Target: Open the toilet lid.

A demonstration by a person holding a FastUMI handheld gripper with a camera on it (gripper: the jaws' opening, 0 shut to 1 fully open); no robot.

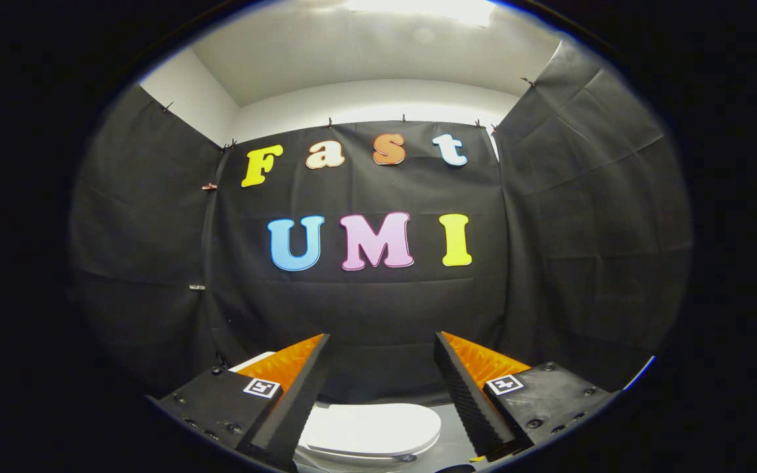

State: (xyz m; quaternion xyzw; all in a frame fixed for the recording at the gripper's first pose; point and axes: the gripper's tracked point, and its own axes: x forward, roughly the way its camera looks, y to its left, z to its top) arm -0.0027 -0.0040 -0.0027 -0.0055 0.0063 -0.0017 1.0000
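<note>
The tool [382, 368] hangs with its fingers spread wide, gripping nothing. The white toilet lid [370, 428] lies shut below and between them, flat on the bowl, so the tool must likely drop to its front edge.

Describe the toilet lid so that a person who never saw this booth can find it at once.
Start at the black cloth wall at the back of the booth and look down to its foot. There, below and between the open claw, lies the toilet lid, closed flat. It is the smooth, white, rounded thing against dark surroundings.
</note>
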